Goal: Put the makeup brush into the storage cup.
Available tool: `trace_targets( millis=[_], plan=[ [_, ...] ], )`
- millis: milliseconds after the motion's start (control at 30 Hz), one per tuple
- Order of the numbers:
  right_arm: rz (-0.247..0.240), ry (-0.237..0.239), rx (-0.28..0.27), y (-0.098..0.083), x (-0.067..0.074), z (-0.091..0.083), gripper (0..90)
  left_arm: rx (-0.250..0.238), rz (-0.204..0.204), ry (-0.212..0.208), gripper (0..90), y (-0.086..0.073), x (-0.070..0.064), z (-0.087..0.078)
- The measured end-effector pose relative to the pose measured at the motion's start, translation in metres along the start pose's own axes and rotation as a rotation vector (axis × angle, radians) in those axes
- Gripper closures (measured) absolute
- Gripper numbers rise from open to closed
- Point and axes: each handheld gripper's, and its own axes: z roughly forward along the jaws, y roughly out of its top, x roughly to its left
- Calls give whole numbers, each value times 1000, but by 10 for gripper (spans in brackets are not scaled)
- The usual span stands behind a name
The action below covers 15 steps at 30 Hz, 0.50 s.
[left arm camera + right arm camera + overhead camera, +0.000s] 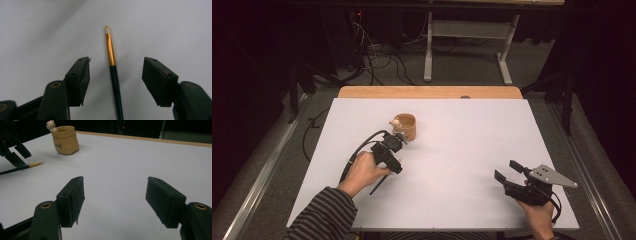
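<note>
A paintbrush [115, 82] with a dark handle, gold ferrule and pale tip lies flat on the white table. My left gripper [116, 62] hovers over it, open, with a jaw on each side of the handle and neither touching it. From above, the left gripper [393, 161] sits left of centre and the brush handle [377, 186] sticks out toward the person. A tan pot [407, 126] with a small figure on its rim stands just beyond. My right gripper [508, 171] is open and empty near the front right; its own view shows the pot [65, 140] and brush [23, 167].
The white table [462, 135] has a wooden strip along its far edge. Cables and a desk frame [428, 50] lie on the dark floor beyond. A metal rail [257, 170] runs along the left side.
</note>
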Motion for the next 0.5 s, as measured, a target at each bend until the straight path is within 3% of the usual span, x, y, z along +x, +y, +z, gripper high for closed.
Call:
trace_targets(
  millis=[100, 500],
  plan=[
    [-8, 1, 2, 0, 0, 0, 341, 24, -6, 4, 421, 1, 0, 3],
    [-6, 5, 3, 0, 0, 0, 343, 43, -42, 7, 569, 0, 4, 9]
  ],
)
